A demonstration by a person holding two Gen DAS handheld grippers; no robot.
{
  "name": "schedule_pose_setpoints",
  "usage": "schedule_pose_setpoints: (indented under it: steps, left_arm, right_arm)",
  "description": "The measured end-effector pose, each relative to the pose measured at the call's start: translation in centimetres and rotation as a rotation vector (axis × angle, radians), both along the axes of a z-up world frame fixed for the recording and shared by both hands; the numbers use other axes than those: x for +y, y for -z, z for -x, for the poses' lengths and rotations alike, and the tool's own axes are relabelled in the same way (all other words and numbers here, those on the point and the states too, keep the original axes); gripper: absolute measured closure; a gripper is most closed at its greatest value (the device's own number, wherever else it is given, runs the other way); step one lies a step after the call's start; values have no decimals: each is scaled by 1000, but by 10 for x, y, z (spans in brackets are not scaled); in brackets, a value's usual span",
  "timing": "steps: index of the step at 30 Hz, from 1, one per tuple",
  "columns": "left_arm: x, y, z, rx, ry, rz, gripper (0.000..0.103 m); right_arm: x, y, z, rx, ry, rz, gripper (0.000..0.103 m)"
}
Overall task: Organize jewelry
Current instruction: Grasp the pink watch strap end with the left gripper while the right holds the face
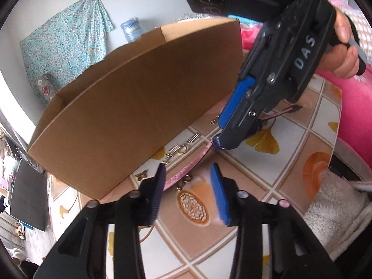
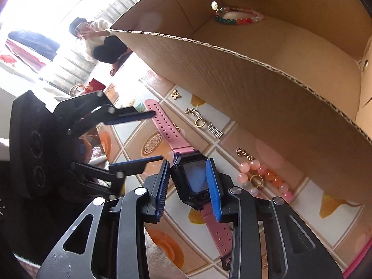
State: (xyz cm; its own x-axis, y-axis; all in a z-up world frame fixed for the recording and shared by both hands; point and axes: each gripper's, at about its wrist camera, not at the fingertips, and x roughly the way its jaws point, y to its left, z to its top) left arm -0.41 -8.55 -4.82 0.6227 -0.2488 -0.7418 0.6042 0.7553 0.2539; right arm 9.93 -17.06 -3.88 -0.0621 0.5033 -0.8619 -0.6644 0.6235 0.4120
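- The pink-strapped watch with a black square case (image 2: pixel 194 179) lies on the tiled-pattern tablecloth (image 2: pixel 232 253), beside the brown cardboard box (image 2: pixel 267 107).
- Our right gripper (image 2: pixel 188 181) clamps the watch case between its blue pads.
- Our left gripper (image 1: pixel 188 186) hangs open over the strap, touching nothing.
- A multicoloured bead bracelet (image 2: pixel 239 17) rests inside the box.
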Motion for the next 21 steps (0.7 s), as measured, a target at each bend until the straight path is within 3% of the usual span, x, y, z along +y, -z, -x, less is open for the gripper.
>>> schedule_pose_setpoints:
  steps: [9,15,21]
  left_arm:
    - [-9,-3,-13,66,1,31,94]
    - [-1,-8,-25,131,6,81,98]
    - [-3,-9,-35,175,11,106,99]
  right_arm:
    - [-21,-8,-2,-22,15,-41,73]
    - [-41,-16,14,-95,108,-33,68]
    - [-53,-12,46,-208,196,50,68]
